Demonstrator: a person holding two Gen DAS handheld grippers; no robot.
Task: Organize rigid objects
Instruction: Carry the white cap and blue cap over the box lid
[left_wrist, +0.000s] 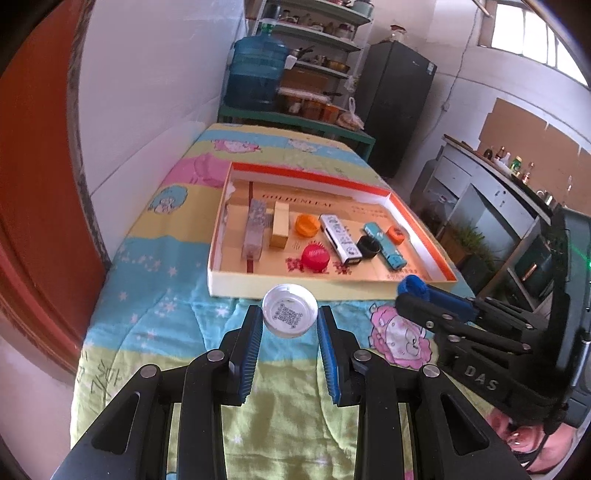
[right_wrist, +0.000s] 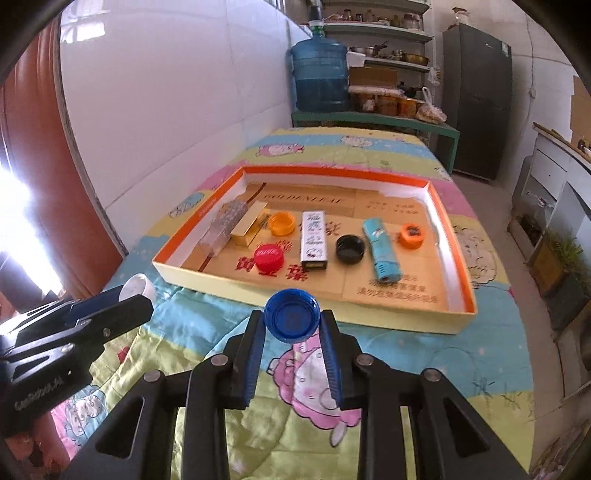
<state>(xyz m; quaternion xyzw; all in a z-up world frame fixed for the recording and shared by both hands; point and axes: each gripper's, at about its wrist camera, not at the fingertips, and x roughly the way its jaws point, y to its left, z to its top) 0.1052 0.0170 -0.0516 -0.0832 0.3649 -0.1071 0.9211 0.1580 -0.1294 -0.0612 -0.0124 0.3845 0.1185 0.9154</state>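
So both grippers are parked just short of the near wall of the shallow cardboard tray (right_wrist: 369, 312), each with a bottle cap in its grip. The left gripper (left_wrist: 290, 325) has its fingers pinching a white cap (left_wrist: 290, 311) by the rim, open side facing the camera, held above the cartoon bedspread (left_wrist: 155, 295). The right gripper (right_wrist: 291, 325) is clamped the same way on a blue cap (right_wrist: 291, 314), hollow side toward the lens, right in front of the tray's near edge. Inside the tray stuff is lined up across the middle: a clear box (right_wrist: 221, 229) and a gold box (right_wrist: 249, 225) at the left, an orange cap (right_wrist: 281, 223) and a red cap (right_wrist: 269, 257), a white tin (right_wrist: 313, 240), a black cap (right_wrist: 350, 250), a teal pack (right_wrist: 380, 247), and another orange cap (right_wrist: 412, 235) near the right wall. The open room is the far half of the tray floor and the near right corner. The near strip between the row and the near wall is bare too, but narrow. Wall (right_wrist: 166, 110) runs close along the left side of the bed, so less elbow room there.
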